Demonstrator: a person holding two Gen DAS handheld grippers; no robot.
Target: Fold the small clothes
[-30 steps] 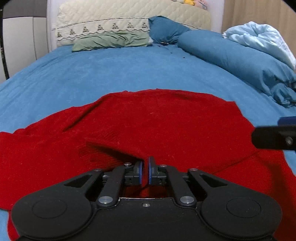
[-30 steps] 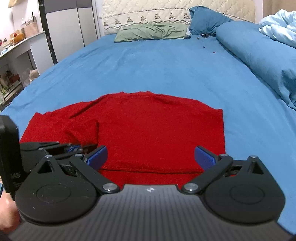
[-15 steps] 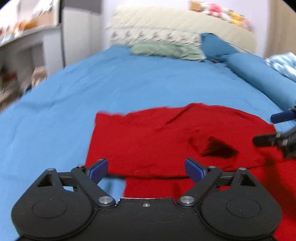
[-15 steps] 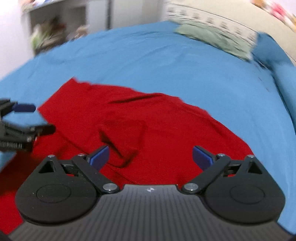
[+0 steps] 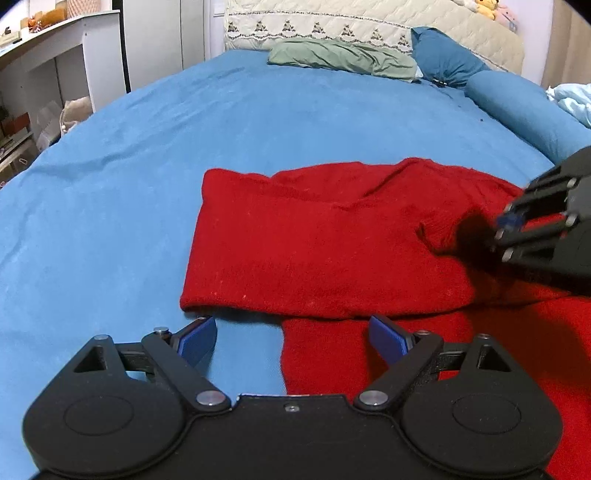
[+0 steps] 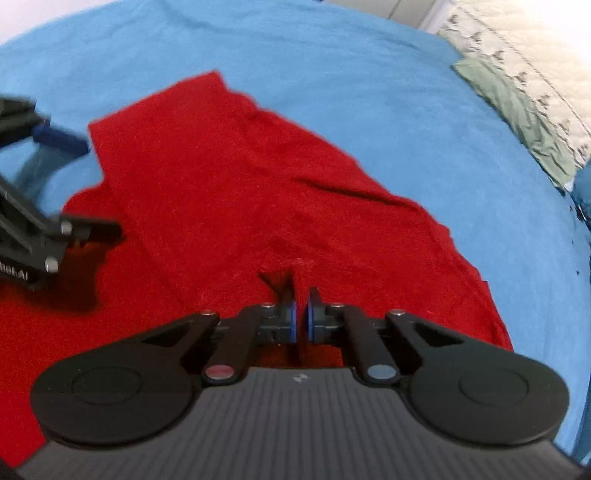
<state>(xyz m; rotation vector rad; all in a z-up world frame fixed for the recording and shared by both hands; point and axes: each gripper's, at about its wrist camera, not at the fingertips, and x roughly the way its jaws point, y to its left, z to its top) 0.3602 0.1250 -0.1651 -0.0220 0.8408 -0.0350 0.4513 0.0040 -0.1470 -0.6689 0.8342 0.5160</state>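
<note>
A red knitted garment (image 5: 332, 243) lies partly folded on the blue bed sheet (image 5: 147, 155); it also shows in the right wrist view (image 6: 229, 192). My left gripper (image 5: 291, 338) is open and empty, low over the garment's near edge, one finger over bare sheet. My right gripper (image 6: 302, 314) is shut on a raised fold of the red garment near its middle. The right gripper also shows in the left wrist view (image 5: 506, 229), at the right, pinching the cloth. The left gripper (image 6: 62, 177) appears at the left edge of the right wrist view.
A green pillow (image 5: 340, 59), blue pillows (image 5: 447, 55) and a quilted headboard (image 5: 369, 22) lie at the far end. A rolled blue duvet (image 5: 524, 110) runs along the right. White shelves and a cabinet (image 5: 74, 62) stand left of the bed.
My left gripper let go of the garment, opened and moved left to its edge. My right gripper swung over the garment and shut on a fold of it.
</note>
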